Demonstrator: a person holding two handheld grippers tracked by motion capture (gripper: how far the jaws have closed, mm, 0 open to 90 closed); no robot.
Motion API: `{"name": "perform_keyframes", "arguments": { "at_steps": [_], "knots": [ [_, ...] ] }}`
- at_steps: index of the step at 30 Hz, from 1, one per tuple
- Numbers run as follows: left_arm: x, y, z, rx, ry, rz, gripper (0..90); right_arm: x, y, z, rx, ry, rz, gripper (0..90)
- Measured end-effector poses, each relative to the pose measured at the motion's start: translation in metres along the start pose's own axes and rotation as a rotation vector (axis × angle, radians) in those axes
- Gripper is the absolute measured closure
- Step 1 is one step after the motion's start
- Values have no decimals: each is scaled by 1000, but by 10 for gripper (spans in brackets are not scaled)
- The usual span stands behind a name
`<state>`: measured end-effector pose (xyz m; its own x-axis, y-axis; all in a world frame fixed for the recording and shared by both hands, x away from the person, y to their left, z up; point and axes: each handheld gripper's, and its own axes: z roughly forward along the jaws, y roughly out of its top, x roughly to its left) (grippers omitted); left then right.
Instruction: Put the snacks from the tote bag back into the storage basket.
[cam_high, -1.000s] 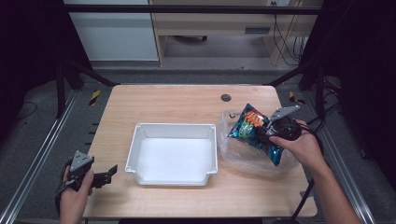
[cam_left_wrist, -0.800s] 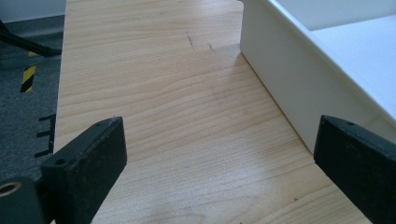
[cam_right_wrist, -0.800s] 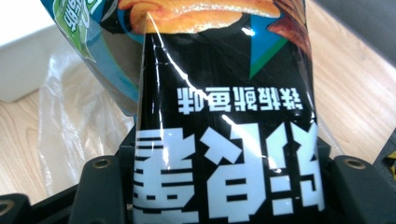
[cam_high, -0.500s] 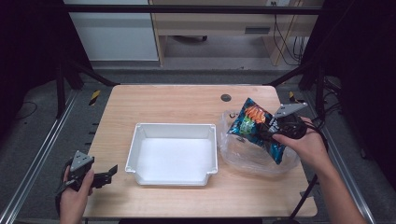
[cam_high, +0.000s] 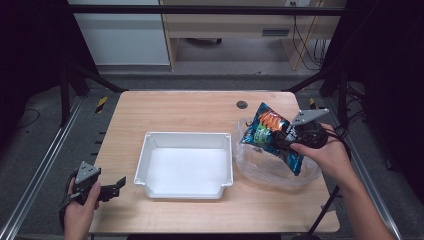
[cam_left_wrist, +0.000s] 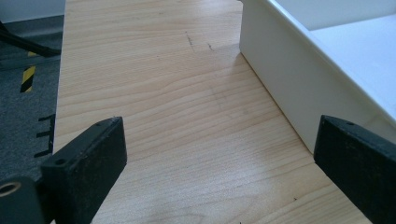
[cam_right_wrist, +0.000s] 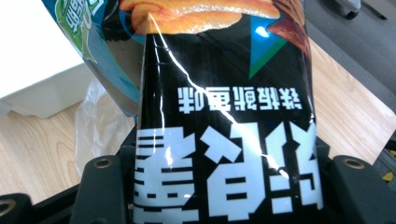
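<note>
We had the snack bag (cam_high: 270, 135) pinched in our right claw (cam_high: 284, 141), hanging tilted over the clear plastic bag (cam_high: 260, 167). The white tray (cam_high: 186, 150) lay just left of it; our left claw (cam_high: 116, 186) gaped wide, idle on the worktop (cam_high: 200, 107).

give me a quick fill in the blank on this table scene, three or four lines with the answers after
1. The right gripper is shut on a ____ bag.
2. The white tray sits on the table with ____ inside it.
3. Under the snack bag lies a clear ____ bag.
4. The left gripper has its jaws ____, beside the tray.

Missing words: snack; nothing; plastic; open
</note>
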<state>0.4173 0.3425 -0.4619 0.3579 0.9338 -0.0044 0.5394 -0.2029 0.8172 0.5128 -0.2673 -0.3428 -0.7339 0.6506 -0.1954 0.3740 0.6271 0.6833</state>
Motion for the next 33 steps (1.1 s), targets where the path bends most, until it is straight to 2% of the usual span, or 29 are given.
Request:
{"name": "perform_keyframes", "arguments": {
  "at_steps": [15,33],
  "knots": [
    [0,0,0,-1,0,0,24,26,31,1,-30,42,-73,398],
    [3,0,-2,-6,11,-14,24,56,65,12,-57,96,-146,400]
  ]
}}
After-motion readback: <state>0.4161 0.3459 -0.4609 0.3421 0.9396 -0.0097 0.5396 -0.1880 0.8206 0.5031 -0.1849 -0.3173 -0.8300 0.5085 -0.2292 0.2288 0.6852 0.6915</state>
